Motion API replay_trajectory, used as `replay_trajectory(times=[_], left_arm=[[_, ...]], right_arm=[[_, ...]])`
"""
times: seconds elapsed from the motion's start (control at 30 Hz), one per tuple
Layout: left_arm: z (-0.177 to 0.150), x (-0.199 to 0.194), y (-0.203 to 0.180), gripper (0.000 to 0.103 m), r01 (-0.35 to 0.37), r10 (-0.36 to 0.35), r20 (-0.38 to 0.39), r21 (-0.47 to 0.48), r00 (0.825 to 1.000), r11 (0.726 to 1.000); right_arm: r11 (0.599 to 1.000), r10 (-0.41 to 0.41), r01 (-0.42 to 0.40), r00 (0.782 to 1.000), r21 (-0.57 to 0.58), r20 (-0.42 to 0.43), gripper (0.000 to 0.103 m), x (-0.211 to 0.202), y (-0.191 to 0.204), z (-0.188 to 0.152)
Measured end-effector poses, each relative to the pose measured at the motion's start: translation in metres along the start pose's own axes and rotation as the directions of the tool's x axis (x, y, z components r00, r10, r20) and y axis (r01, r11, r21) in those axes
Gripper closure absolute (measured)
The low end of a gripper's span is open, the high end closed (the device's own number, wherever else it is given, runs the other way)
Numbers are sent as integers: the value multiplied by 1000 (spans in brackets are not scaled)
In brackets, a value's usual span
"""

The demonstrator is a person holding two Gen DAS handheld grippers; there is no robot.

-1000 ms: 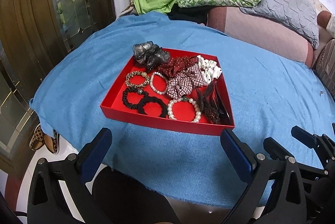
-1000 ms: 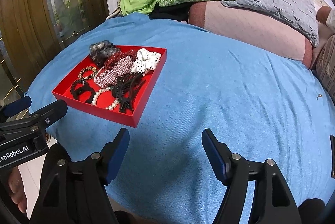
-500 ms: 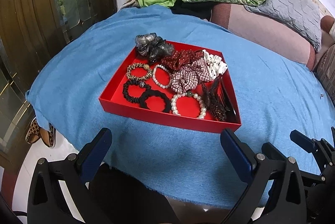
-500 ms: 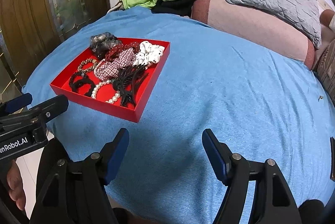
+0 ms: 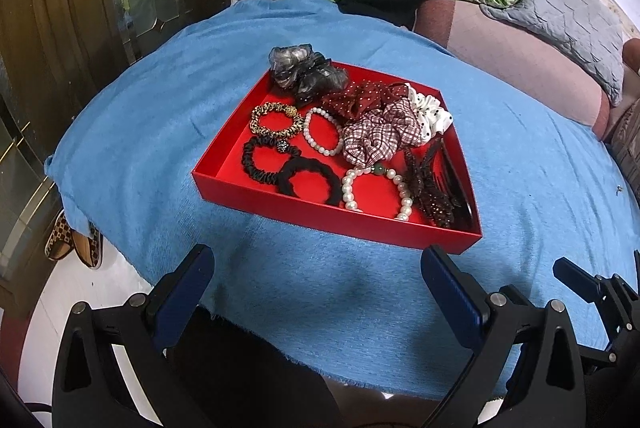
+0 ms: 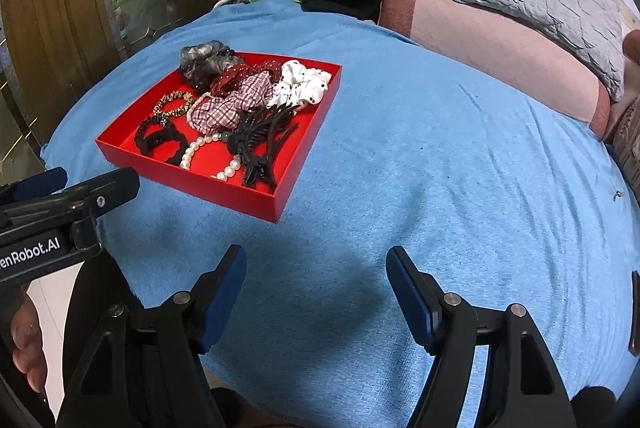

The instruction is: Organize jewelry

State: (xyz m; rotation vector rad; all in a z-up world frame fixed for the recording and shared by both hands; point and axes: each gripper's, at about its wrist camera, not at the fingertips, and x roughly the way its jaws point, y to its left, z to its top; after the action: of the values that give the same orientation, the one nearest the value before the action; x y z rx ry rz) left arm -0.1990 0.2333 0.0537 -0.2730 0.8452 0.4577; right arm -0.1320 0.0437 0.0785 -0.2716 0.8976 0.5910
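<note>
Currently, I hold both the left gripper [image 5: 316, 280] and right gripper [image 6: 316, 276] spread and empty, red tray [image 5: 320, 218] ahead of my left jaws; tangled bracelets [image 5: 376, 191] may snag scrunchies [image 5: 380, 139].

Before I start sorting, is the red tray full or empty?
Nearly full: the red tray holds scrunchies, pearl bracelets and hair claws; only its left strip is bare.

Matt red tray [image 5: 320, 211] on a nubby blue cloth [image 5: 160, 99]; glossy pearl bracelet [image 5: 376, 193], crinkled fabric scrunchies [image 5: 376, 139].
</note>
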Motion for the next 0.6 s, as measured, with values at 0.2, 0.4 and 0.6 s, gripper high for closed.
replay_trajectory(times=[0.2, 0.4, 0.6], left_arm=[[0, 3, 2, 0, 0, 0, -9, -4, 1000, 1000], [0, 5, 2, 0, 0, 0, -13, -1, 1000, 1000], [0, 7, -1, 0, -7, 7, -15, 6, 1000, 1000]], right_arm=[[1000, 6, -6, 1000, -5, -7, 26, 3, 2, 0], [1000, 7, -7, 1000, -12, -9, 26, 5, 5, -1], [1000, 9, -9, 1000, -1, -13, 26, 7, 4, -1]])
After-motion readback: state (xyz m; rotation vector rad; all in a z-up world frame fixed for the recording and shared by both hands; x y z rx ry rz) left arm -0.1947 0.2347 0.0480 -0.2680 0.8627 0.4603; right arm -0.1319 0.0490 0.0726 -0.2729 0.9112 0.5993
